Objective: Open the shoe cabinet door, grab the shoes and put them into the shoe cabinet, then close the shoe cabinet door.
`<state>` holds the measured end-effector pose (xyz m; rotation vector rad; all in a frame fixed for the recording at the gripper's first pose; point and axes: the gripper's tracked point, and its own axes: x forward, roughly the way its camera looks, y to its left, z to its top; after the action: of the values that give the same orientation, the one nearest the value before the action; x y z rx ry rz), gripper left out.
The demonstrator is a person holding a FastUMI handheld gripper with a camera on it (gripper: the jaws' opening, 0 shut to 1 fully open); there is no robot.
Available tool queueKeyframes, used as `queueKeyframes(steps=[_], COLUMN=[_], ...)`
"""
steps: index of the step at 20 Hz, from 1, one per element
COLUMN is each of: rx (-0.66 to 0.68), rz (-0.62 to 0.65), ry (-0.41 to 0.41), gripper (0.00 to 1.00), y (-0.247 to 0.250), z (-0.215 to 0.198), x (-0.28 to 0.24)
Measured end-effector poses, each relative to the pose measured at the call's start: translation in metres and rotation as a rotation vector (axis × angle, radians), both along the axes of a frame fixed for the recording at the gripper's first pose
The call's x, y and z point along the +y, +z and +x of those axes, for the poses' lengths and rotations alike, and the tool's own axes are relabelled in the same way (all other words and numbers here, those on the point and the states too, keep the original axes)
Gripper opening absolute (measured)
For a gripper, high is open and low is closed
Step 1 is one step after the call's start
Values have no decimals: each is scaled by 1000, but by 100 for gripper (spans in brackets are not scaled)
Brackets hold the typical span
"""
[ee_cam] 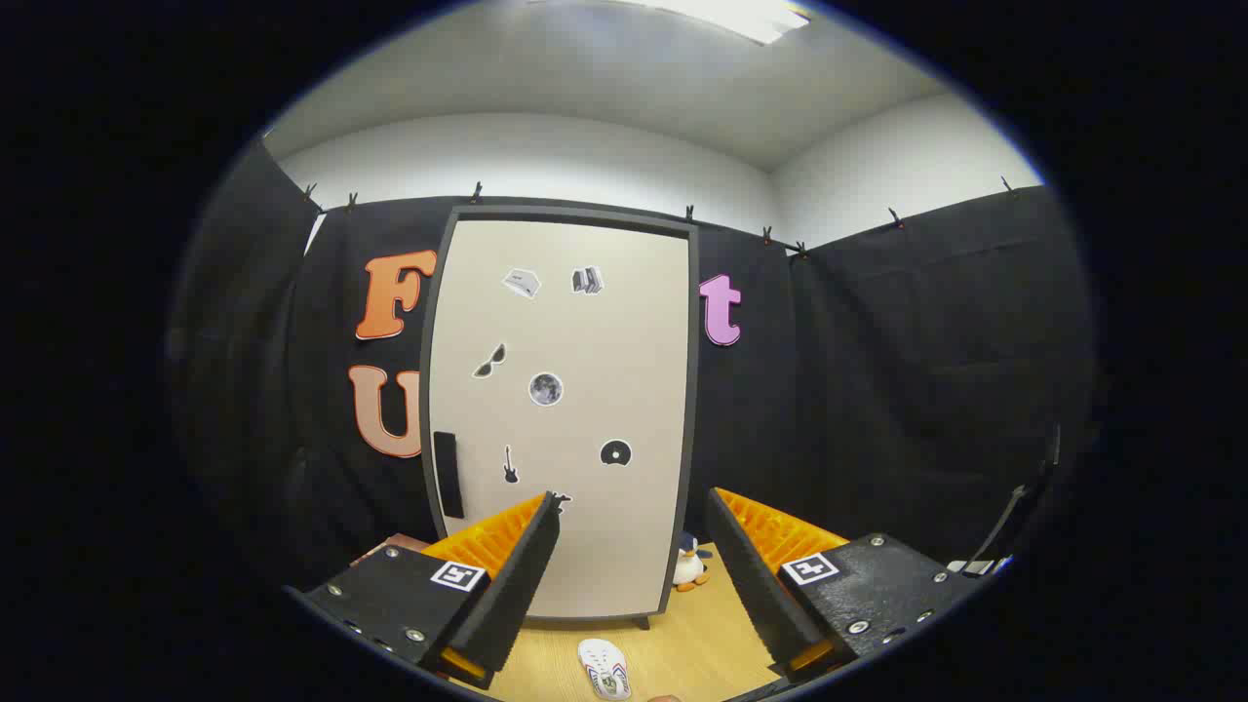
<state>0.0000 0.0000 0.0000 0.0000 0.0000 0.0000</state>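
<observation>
the jaws (632,575) are spread wide with nothing between them, facing the shoe cabinet (561,409) that stands upright on the wooden floor (682,643) against the black cloth wall; its pale door (575,546) is shut, so opening looks like the step in hand; the dark vertical handle (447,475) sits low on the door's left edge, just ahead of the left finger; to do it well, i would swing the jaws toward that handle, line them up so one finger slips behind it, close firmly, then pull in an arc that follows the hinge on the opposite side rather than straight back; a white shoe (604,669) lies on the floor between the fingers, near the cabinet foot, and a small penguin toy (690,567) stands beside the cabinet's right corner; keep the door's sweep off both; small picture stickers (546,389) dot the door, with no readable writing on them or the shoe.
</observation>
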Motion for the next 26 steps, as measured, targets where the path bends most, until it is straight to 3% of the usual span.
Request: queueKeyframes(steps=[19,26], rx=[-5,25], rz=[-33,-31], ry=[53,80], gripper=[95,95], y=[32,13], z=[-13,4], x=[56,86])
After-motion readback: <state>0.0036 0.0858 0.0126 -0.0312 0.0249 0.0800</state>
